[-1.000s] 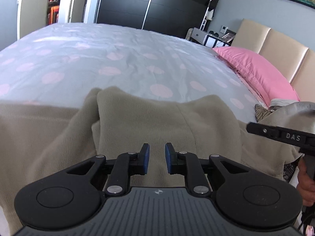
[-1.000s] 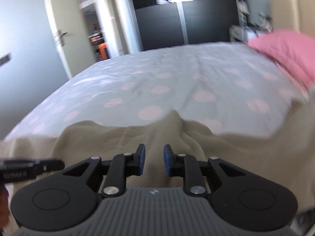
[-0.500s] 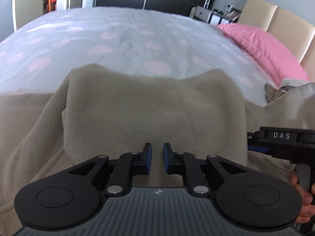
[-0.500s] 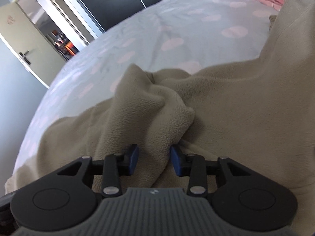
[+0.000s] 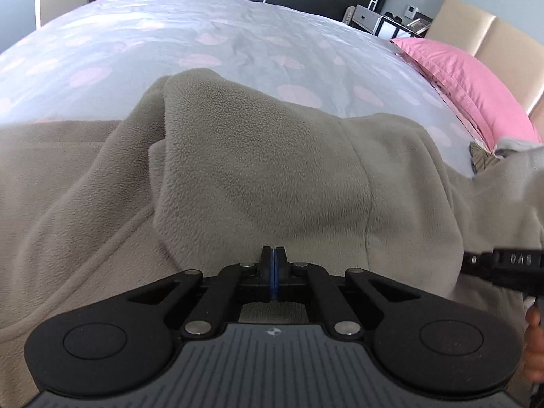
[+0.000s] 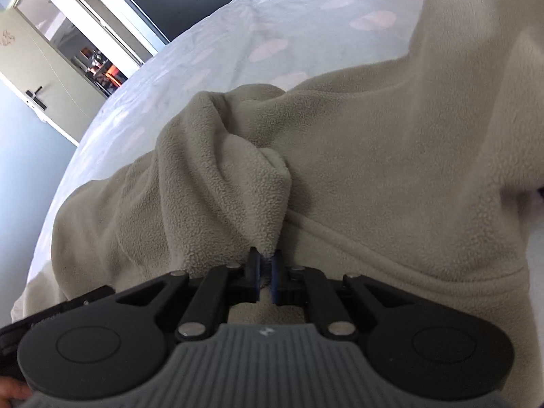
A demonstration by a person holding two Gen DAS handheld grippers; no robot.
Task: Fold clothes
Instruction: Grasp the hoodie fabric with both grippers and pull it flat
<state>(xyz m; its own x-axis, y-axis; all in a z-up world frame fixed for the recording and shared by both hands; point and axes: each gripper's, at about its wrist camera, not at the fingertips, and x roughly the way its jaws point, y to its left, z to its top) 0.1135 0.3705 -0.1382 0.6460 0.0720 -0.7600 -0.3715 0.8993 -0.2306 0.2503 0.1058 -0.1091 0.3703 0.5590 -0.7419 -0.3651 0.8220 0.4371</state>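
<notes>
Garment: a beige fleece top (image 5: 258, 170) lies rumpled on the bed (image 5: 238, 44), filling the lower half of both frames.
Handling: judged soft, limp and light; it will sag and drag, not slip. Best taken at a hem or seam edge.
Texture: nubby pile, thick rolled folds, a stitched seam at lower right in the right wrist view.
Left gripper (image 5: 273, 265): fingers have just closed, pressed together at the fleece edge; whether cloth is caught, cannot tell.
Right gripper (image 6: 264, 268): fingers have just closed, pinching a fleece fold.
Bedding: smooth grey cover with pink dots; pink pillow (image 5: 476, 81) at upper right.
</notes>
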